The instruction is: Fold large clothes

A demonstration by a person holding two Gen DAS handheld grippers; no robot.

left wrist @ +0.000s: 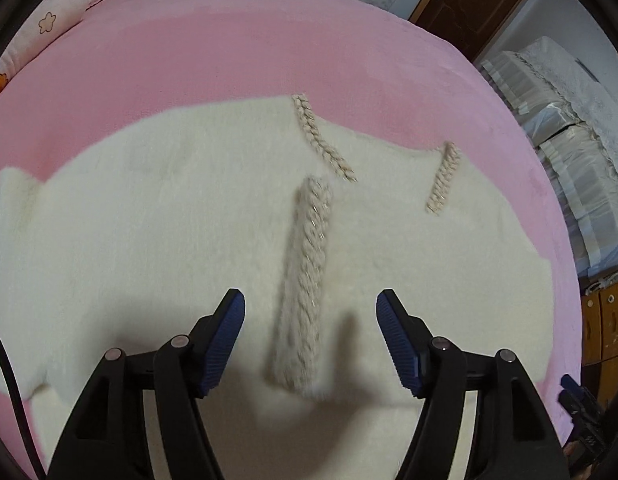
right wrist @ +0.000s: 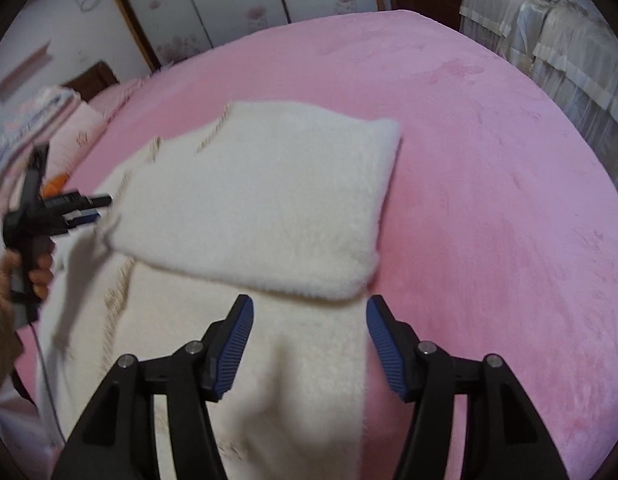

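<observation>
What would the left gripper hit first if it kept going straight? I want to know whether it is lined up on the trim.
Probably the braided trim strip on the cream garment; it lies between the left gripper's open jaws, though depth is unclear.

You get soft, even indoor light in both views, with no glare. The left gripper (left wrist: 311,312) throws a diffuse shadow onto the garment (left wrist: 149,220) beneath its fingers, and the braided cuff (left wrist: 305,280) there is smeared by motion. In the right wrist view, the hand (right wrist: 29,268) at the left edge is blurred. Fisheye distortion bows the bed (right wrist: 489,160) and darkens every corner.
</observation>
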